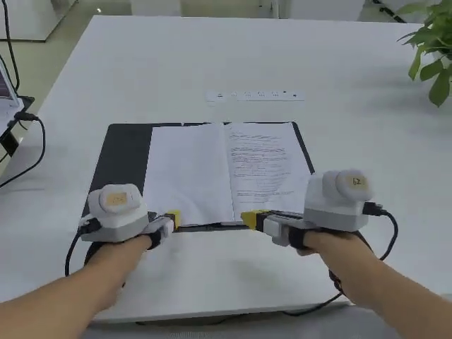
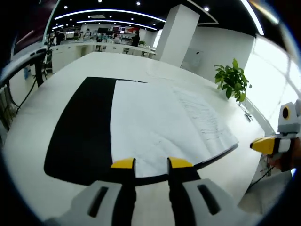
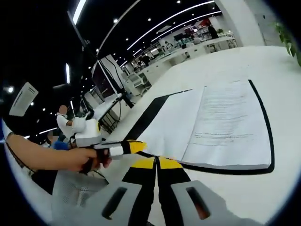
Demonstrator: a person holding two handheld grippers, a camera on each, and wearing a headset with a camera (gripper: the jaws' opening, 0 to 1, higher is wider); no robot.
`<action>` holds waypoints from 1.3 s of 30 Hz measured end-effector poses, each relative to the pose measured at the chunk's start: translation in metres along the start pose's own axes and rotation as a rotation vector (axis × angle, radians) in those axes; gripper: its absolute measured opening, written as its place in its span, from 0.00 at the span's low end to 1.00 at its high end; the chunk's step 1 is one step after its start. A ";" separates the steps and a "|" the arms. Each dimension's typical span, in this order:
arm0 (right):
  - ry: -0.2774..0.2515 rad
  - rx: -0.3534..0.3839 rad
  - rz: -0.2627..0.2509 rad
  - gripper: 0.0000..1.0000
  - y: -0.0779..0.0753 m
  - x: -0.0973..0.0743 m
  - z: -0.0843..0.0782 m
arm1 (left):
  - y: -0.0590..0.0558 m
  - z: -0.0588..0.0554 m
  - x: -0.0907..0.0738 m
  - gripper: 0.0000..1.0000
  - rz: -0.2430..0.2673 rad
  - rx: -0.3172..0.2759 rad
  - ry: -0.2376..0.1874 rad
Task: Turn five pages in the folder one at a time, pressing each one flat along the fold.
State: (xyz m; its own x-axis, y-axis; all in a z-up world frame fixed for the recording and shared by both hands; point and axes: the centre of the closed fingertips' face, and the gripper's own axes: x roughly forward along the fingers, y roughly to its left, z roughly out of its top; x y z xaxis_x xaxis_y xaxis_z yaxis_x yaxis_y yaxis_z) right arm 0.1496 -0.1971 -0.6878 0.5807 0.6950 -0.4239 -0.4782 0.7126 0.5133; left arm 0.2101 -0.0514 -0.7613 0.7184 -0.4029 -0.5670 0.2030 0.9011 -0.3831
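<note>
The folder (image 1: 127, 162) is lying spread out on the table (image 1: 212, 56) with both grippers waiting at its near edge, so I'd be pinching just the top printed page (image 1: 265, 162) by its near corner, then sweeping down the fold (image 1: 227, 169). The left gripper (image 2: 151, 164) is sitting with jaws slightly parted and empty, and the right gripper (image 3: 156, 163) is pressing its jaws together on nothing. The head view is showing a power strip (image 1: 256, 95) beyond the folder, while the left gripper view is revealing that jaw gap.

A black folder (image 1: 123, 159) is shown on a white table (image 1: 141, 63). Its left page (image 1: 187, 173) is plain white; its right page (image 1: 265, 166) is lined with fine dark print. Yellow tips are borne by the pale grey left gripper (image 1: 171, 219) and right gripper (image 1: 248, 219). The plant (image 1: 432, 49) is green.
</note>
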 end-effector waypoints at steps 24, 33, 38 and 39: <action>-0.142 -0.182 -0.402 0.67 -0.060 -0.120 0.016 | -0.030 0.029 -0.132 0.95 0.140 0.265 -0.118; -0.160 -0.257 -0.361 0.91 -0.056 -0.123 0.009 | -0.028 0.010 -0.147 0.99 0.159 0.290 -0.092; -0.214 -0.265 -0.298 0.96 -0.047 -0.121 0.012 | -0.028 0.013 -0.152 0.99 0.163 0.288 -0.121; -0.216 -0.258 -0.292 0.99 -0.046 -0.120 0.012 | -0.028 0.014 -0.152 0.99 0.168 0.293 -0.124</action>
State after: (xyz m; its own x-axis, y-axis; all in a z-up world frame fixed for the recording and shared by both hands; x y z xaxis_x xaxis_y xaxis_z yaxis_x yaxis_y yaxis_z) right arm 0.1096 -0.3149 -0.6517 0.8272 0.4443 -0.3438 -0.4060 0.8958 0.1808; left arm 0.1042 -0.0131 -0.6544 0.8296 -0.2388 -0.5047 0.2443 0.9681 -0.0566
